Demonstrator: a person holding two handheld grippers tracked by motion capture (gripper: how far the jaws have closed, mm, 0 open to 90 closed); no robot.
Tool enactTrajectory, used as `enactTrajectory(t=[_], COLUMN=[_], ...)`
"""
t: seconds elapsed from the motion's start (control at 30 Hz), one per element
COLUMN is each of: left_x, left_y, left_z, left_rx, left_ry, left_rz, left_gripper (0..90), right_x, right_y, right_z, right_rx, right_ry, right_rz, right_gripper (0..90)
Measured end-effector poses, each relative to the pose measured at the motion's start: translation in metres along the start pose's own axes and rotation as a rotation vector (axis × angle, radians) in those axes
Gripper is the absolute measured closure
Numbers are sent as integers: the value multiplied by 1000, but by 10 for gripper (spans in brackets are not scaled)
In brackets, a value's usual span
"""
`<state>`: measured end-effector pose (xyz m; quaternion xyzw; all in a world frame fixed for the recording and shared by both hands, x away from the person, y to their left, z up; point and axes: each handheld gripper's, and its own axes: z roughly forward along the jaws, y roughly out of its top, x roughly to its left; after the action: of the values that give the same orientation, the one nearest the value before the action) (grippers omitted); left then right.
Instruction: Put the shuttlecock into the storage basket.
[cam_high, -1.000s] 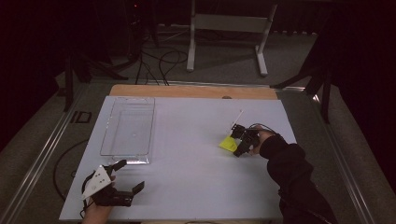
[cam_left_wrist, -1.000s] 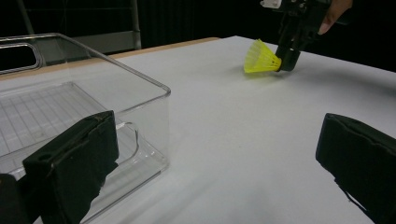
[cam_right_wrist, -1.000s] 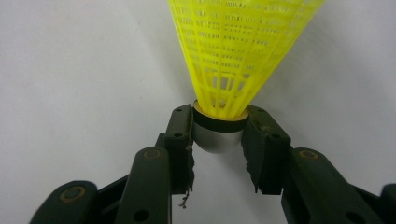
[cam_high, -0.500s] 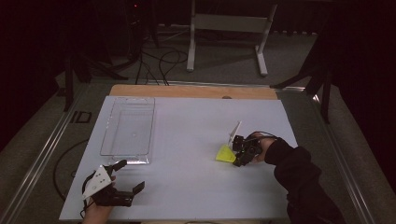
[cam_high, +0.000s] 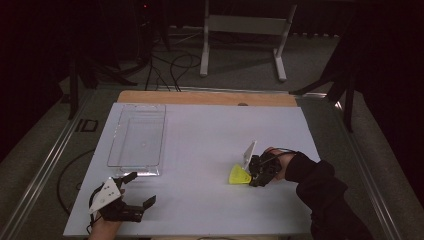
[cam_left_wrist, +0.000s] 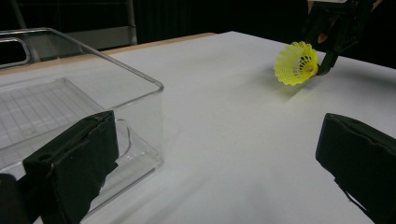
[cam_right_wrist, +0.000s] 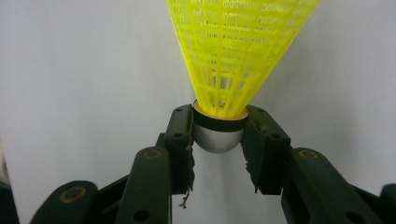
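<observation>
A yellow plastic shuttlecock (cam_high: 239, 175) (cam_left_wrist: 296, 63) (cam_right_wrist: 238, 51) with a silver-grey cap is held just above the white table, right of centre. My right gripper (cam_high: 253, 175) (cam_right_wrist: 218, 133) is shut on its cap, with the skirt pointing away from the jaws. My left gripper (cam_high: 135, 189) (cam_left_wrist: 224, 163) rests near the front left corner of the table, open, with nothing between its jaws. A clear plastic tray (cam_high: 137, 140) (cam_left_wrist: 84, 98) lies empty just beyond the left gripper.
The white table top (cam_high: 210, 130) ends in a wooden strip (cam_high: 205, 98) at the far edge. A white metal stand (cam_high: 245, 30) and cables (cam_high: 170, 62) sit on the floor behind the table. A dark-sleeved arm (cam_high: 325, 195) enters from the lower right.
My right gripper has carried the shuttlecock nearer to the table's front edge and slightly left. The left gripper has stayed in place.
</observation>
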<state>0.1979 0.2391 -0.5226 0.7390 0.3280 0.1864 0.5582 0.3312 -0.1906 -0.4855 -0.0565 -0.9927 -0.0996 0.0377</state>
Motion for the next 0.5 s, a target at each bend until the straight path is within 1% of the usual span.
enactTrajectory(t=[0.03,0.07,0.1,0.13,0.2,0.27,0.33,0.43,0.47,0.5], left_x=[0,-1,-1,-1,-2,-3,-4,-5,-5,-5], left_y=[0,0,0,0,0,1,1,2,3,3], left_z=[0,1,1,1,2,3,3,3,2,2], left_rx=[4,7,9,12,19,25,24,20,20,20], left_ry=[-3,-3,-6,-9,-19,-29,-33,-41,-44,-44], left_rz=[1,3,1,2,2,2,-4,-13,-21,-21], left_gripper=[3,3,3,3,3,3,3,3,3,3], right_x=[1,3,4,7,9,12,13,15,17,17], right_y=[0,1,2,2,3,4,5,6,7,7], right_z=[0,0,0,0,-1,-2,-2,-3,-4,-4], right_rx=[-3,-1,2,-6,-24,-28,-33,-25,-23,-27], right_ry=[-4,-7,-5,1,9,15,12,7,2,8], right_rz=[-13,-16,-22,-38,-53,-66,-80,-79,-97,-101], right_gripper=[646,646,646,646,646,646,646,646,646,646])
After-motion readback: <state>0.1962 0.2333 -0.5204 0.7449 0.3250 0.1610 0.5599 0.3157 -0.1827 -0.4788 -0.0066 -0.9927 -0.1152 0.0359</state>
